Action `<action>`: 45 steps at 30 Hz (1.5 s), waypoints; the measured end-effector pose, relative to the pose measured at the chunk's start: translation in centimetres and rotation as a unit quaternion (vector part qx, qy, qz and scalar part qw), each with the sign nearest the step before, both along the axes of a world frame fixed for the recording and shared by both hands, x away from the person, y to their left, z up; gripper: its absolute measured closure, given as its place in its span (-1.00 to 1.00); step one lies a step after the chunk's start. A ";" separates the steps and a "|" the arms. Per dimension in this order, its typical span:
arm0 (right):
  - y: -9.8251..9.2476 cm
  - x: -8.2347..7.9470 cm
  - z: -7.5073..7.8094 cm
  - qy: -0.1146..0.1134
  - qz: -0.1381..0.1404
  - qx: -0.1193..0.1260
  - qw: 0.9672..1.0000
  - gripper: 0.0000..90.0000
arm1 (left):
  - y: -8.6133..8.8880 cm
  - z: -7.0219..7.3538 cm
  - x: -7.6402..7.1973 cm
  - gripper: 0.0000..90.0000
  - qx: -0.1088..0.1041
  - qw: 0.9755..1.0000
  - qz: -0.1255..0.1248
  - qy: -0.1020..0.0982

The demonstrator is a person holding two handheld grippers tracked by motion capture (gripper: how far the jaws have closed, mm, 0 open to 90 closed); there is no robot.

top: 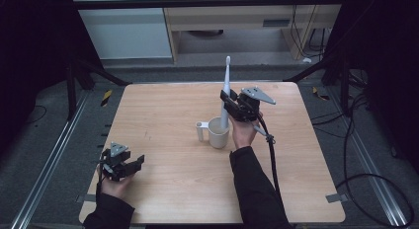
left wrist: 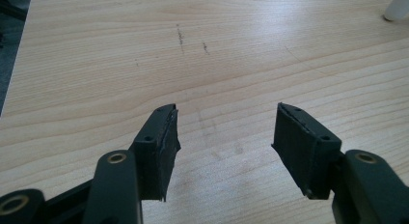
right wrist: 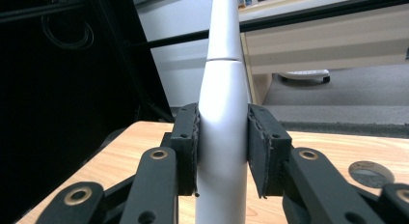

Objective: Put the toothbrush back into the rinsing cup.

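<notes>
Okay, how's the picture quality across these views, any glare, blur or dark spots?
High view: dim and soft, surroundings nearly black, only the table lit. Left gripper view: sharp wood grain, pale glare toward the top right. Right gripper view: the toothbrush reads bright and slightly soft between the jaws, left background lost in shadow.

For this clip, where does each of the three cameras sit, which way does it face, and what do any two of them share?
High view: above the person's side, looking forward and down at the table; both forearms, left gripper and right gripper show.
Left gripper view: rides the left gripper, facing bare tabletop between open jaws.
Right gripper view: rides the right gripper, facing the room's far side, jaws clamping the toothbrush.
Shared: the toothbrush, standing in the mug, appears in the high and right gripper views.
</notes>
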State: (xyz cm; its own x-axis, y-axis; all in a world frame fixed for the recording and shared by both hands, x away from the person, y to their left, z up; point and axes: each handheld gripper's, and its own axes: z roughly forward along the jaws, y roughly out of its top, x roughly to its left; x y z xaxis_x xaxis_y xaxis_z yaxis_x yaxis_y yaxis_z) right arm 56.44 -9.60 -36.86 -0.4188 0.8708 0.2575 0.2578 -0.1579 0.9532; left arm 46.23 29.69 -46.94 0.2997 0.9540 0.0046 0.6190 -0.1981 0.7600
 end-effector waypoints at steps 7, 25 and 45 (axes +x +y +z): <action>0.8 0.8 -0.9 0.014 0.001 -0.010 1.000 0.49 | 0.1 0.0 0.0 -0.10 0.000 1.000 0.000 0.000; 2.6 1.3 -3.4 0.052 0.009 -0.060 0.997 0.49 | 0.0 0.0 0.0 -0.09 0.001 1.000 0.000 -0.001; 3.0 0.9 -5.3 0.101 0.019 -0.110 0.989 0.48 | 0.0 0.0 0.0 -0.08 0.002 1.000 0.000 0.000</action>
